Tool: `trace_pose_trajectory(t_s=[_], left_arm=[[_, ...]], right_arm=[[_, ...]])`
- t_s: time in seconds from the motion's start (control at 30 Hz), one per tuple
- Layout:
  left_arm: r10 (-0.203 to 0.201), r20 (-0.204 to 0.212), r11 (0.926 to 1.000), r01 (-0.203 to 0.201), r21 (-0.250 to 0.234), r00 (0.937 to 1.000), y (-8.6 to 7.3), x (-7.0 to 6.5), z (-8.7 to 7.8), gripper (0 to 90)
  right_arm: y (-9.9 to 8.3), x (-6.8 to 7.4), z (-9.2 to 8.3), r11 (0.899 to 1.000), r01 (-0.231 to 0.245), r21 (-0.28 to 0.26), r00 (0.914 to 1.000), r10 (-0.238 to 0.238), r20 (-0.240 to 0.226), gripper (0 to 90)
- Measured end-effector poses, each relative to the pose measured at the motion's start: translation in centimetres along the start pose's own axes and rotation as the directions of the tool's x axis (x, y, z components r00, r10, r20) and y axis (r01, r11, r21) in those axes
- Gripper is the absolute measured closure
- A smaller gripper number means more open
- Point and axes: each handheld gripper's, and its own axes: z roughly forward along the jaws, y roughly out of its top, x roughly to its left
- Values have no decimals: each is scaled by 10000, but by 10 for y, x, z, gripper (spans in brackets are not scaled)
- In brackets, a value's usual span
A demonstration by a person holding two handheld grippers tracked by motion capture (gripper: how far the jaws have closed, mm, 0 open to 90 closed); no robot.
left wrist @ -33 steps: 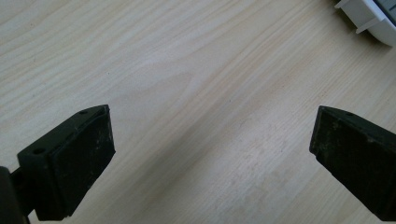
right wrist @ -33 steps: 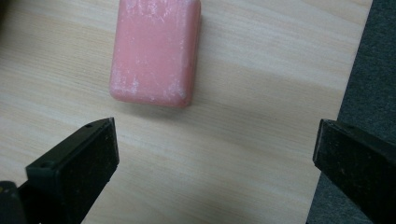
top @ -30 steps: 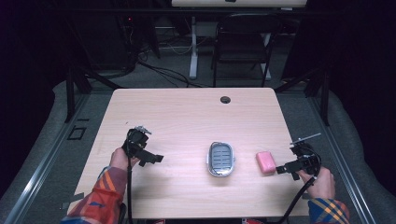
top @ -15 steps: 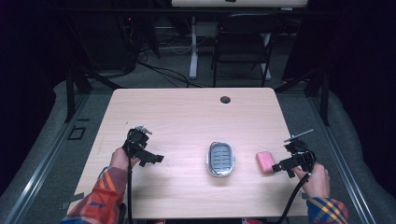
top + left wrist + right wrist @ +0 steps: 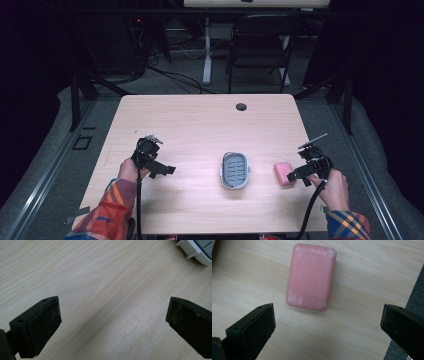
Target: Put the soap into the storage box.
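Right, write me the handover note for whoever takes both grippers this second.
Right gripper: open, empty, just short of the pink rectangular bar of soap, which lies flat on the light wooden table near its right edge.
Left gripper: open, empty, over bare wood at the left.
White oval soap dish with grey slatted insert: mid-table, beside the soap on its left, nothing in it.
Done: nothing gripped yet.
Left: probably close the right gripper on the soap and set it in the dish.

A lab-like recording room: a bare wooden table [image 5: 200,125] with a cable hole [image 5: 241,106] stands in a dark space, metal rails [image 5: 45,175] beside it, cables [image 5: 170,75] and a black chair [image 5: 260,50] at the far side.
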Motion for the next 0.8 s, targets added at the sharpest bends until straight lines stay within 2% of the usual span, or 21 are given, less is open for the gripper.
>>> trace_pose_trajectory(t_s=[0.1, 0.3, 0.33, 0.37, 0.43, 0.73, 0.8], left_arm=[[0, -1, 10000, 0, 12, 10000, 0, 0, 0, 0], [-9, 5, 10000, 9, 18, 10000, 0, 0, 1, 0], [-11, 2, 10000, 11, 13, 10000, 0, 0, 0, 0], [-12, 1, 10000, 12, 15, 10000, 0, 0, 0, 0], [-19, -2, 10000, 19, 10, 10000, 0, 0, 0, 0], [-20, 7, 10000, 20, 11, 10000, 0, 0, 0, 0], [-25, 9, 10000, 24, 8, 10000, 0, 0, 0, 0]], right_arm=[[4, 2, -2, 9999, 114, 101, 9999, -114, -1, 0], [13, 8, -2, 9999, 13, -124, 10000, -13, -38, 0], [18, 9, -2, 9997, 224, 110, 9997, -224, -15, 0], [18, 11, -1, 9999, 56, -112, 10000, -57, -51, 0], [23, 13, -1, 9995, 270, 167, 9996, -269, -53, 0], [34, 19, 7, 9995, 37, 321, 10000, -35, -41, 0], [35, 18, 7, 9988, 142, 468, 9999, -138, -84, 0]])
